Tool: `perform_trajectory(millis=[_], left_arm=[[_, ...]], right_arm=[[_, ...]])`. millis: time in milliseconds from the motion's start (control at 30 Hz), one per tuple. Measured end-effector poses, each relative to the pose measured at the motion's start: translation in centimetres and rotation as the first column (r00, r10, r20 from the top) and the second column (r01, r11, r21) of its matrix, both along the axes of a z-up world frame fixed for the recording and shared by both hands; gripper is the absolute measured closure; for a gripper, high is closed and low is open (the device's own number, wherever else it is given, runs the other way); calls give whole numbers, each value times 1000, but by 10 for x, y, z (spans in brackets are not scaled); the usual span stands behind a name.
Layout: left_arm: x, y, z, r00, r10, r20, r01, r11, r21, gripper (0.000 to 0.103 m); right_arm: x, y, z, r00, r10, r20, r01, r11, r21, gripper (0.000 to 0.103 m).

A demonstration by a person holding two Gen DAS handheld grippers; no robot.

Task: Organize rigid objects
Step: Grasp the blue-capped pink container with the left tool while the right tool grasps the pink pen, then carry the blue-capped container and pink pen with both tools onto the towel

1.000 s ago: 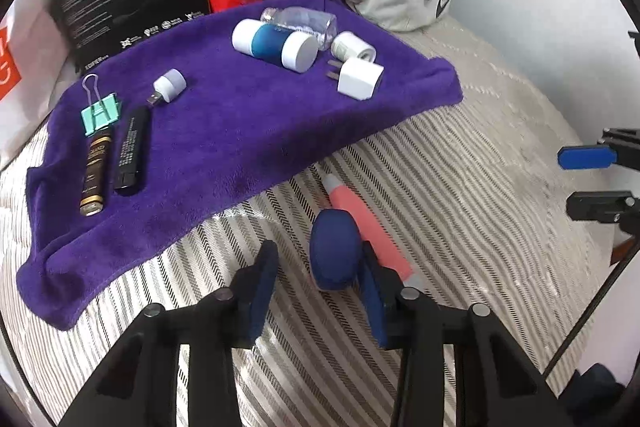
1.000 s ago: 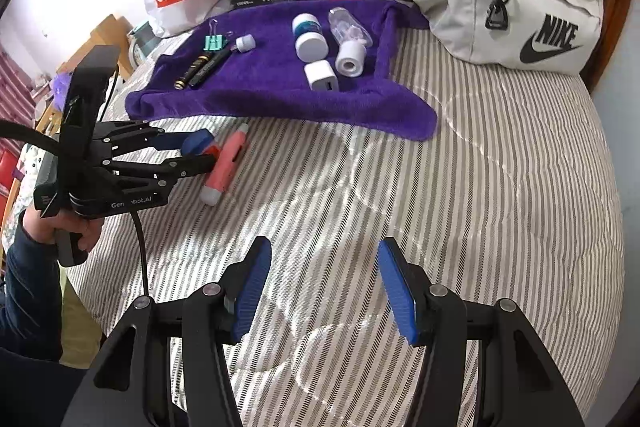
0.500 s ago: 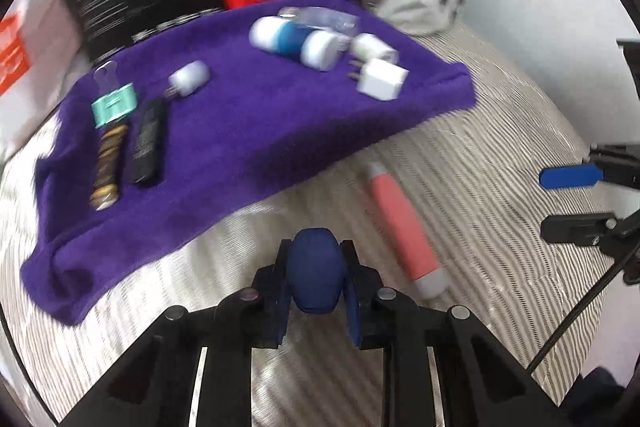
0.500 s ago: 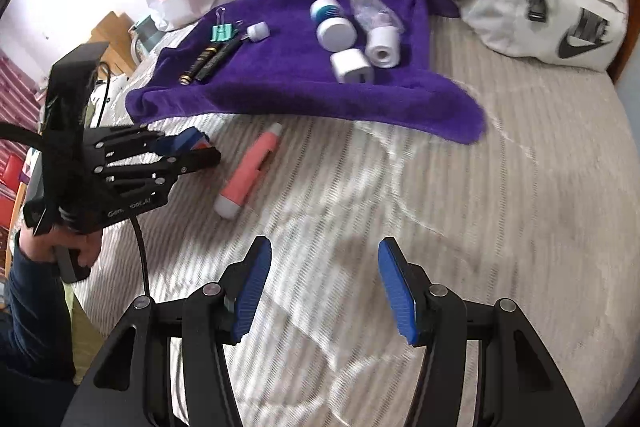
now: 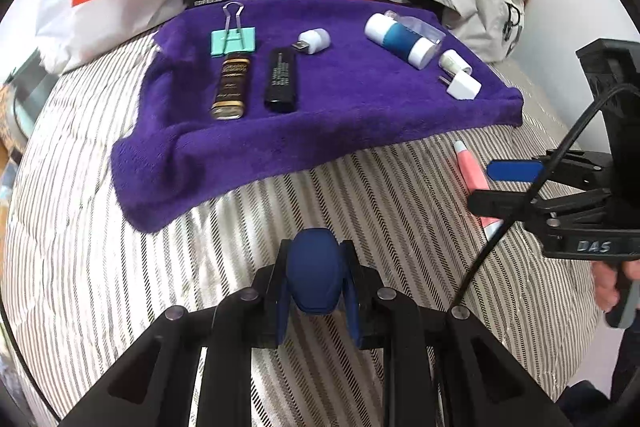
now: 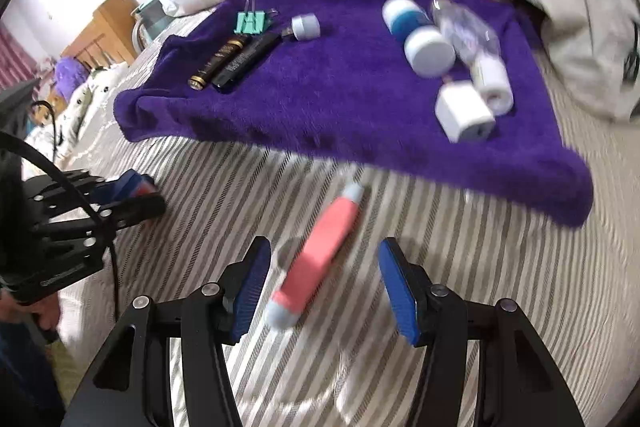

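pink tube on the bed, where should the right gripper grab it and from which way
Grip the pink tube across its straight pink middle, coming down from above with the right gripper, whose open fingers already flank it. It lies flat on the striped bedspread, clear of the purple towel. The pale ends look narrower and rounded, so a grip there might slip.

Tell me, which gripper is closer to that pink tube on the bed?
Right. The right gripper sits open around the pink tube; the left gripper, shut on a blue object, is off to its side.
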State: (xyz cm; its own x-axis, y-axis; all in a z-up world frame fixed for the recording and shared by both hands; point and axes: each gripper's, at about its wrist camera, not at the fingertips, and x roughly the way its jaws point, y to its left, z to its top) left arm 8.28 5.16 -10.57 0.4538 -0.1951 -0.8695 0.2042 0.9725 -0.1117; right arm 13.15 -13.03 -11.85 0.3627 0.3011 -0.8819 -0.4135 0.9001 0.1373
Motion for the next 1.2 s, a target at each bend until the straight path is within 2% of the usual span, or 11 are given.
perform_trajectory(millis=[133,200,333,400,533,633,733,800,867,1200], left_arm=[[-3,0,-2,1000,10,3,-10,1000,-10,82],[-2,0,-2,1000,8,4,-8,1000,-14,82],[-3,2,-2,1000,14,4,-14,1000,-25,82],[-4,4,-2,1000,17,6,-17,999,-31,81],[-4,4,-3,1000,18,6,-18,999,-34,81],[-3,4,-3,1000,15,1,-15,999,-37,81],[-2,4,-2,1000,11,-4,-11,999,-31,81],[-1,3,-2,1000,11,-10,-11,1000,-26,81],[0,2,-1,1000,8,-11,-8,1000,-16,81],[0,-6,-2,1000,6,-3,-6,1000,23,81]], right_arm=[[-8,9,-6,993,73,95,-65,994,-83,48],[-10,3,-7,991,72,112,-62,994,-87,49],[-8,-18,-7,994,57,94,-50,996,-81,51],[-8,-25,-5,995,51,87,-45,996,-70,58],[-6,-18,-5,992,73,98,-63,993,-101,59],[-6,-13,-4,990,93,109,-81,991,-106,63],[-6,-8,-4,986,129,102,-118,986,-115,72],[-7,-5,-3,982,163,94,-151,981,-118,82],[-8,-5,-2,980,180,83,-169,978,-121,86],[-7,3,-3,973,207,97,-193,971,-143,86]])
